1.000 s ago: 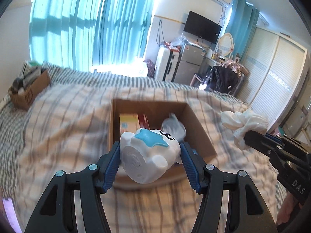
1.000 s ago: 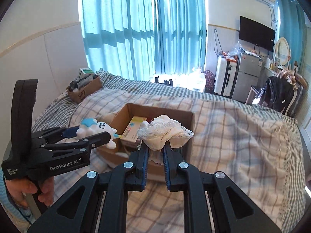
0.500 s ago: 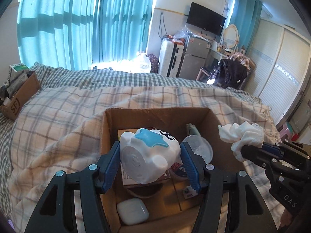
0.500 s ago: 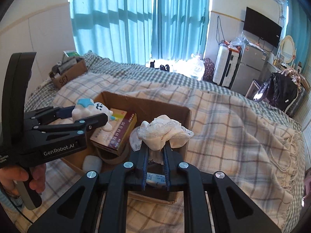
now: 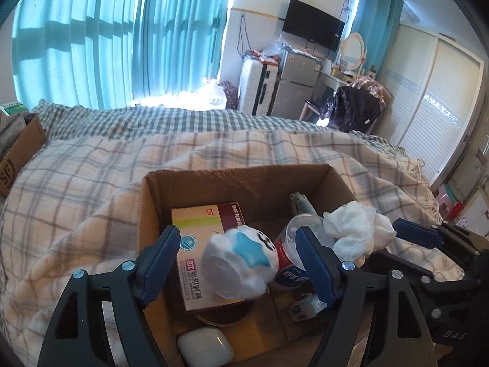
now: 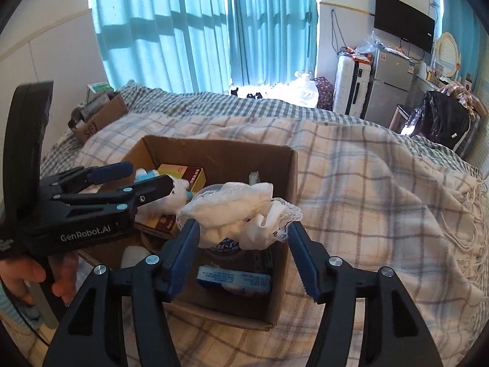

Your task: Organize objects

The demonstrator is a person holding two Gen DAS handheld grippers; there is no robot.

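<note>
An open cardboard box (image 5: pixel 232 180) sits on a plaid blanket (image 5: pixel 91 177) over the bed; both claws hang above its mouth, pointing down into it.

The left claw (image 5: pixel 238 263) is opening, its blue pads (image 5: pixel 159 260) standing clear on either side of a white toy (image 5: pixel 241 263) with a blue star on it; the toy lies between the pads, touching neither, over the near edge of a medicine carton (image 5: pixel 204 226) inside the box; in the right wrist view the same claw (image 6: pixel 134 180) comes in from the left, with a hand (image 6: pixel 33 278) on its grip.

The right claw (image 6: pixel 244 250) is opening too; a crumpled white cloth (image 6: pixel 244 211) with a lace edge sits between its pads (image 6: pixel 183 257), which have drawn off it on both sides; whether the cloth yet rests on what is below it I cannot tell; it is over the right half of the box, above a clear plastic cup (image 5: pixel 302 226).

Lower in the box lie a white earbud case (image 5: pixel 204 348) at the near left and a blue-and-white packet (image 6: pixel 235 281) at the near right.

A second, smaller box (image 6: pixel 101 119) stands far left on the bed; teal curtains (image 6: pixel 198 27) fill the far wall; a fridge (image 6: pixel 388 85) and a suitcase (image 6: pixel 348 88) stand far right.
</note>
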